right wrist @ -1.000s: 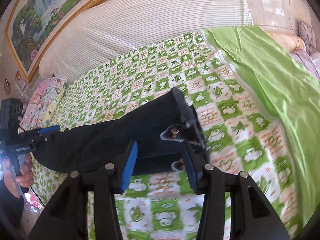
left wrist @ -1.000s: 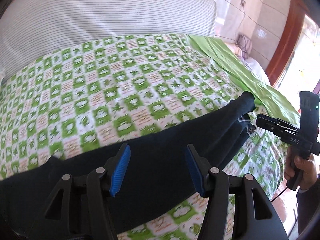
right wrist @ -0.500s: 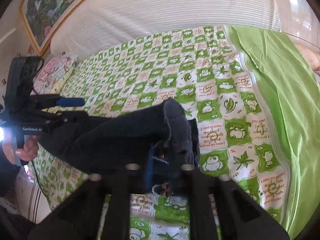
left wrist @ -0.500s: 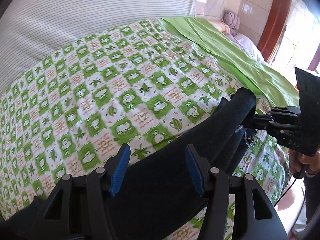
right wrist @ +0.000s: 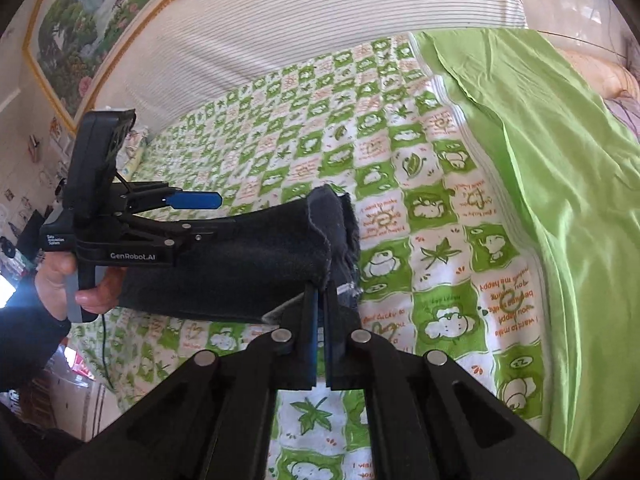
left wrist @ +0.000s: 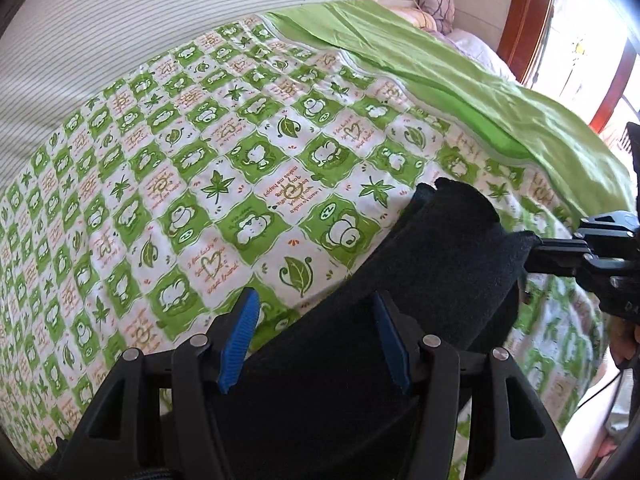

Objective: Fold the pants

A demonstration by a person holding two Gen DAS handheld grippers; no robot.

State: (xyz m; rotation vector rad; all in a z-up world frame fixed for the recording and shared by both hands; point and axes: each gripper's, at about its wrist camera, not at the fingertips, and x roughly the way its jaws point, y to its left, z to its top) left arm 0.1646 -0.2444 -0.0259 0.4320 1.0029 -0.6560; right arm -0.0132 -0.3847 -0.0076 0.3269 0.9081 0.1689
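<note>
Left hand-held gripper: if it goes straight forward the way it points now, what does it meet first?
Most likely the dark pants: the fabric already lies between the open fingers of the left hand-held gripper and stretches ahead of it. The green patterned bedspread lies behind, though depth is hard to judge.

Black pants, green-checked bedspread

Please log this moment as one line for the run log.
step: fold pants | right gripper: shut on pants, end lifted | left gripper: open over pants | surface: quilt
</note>
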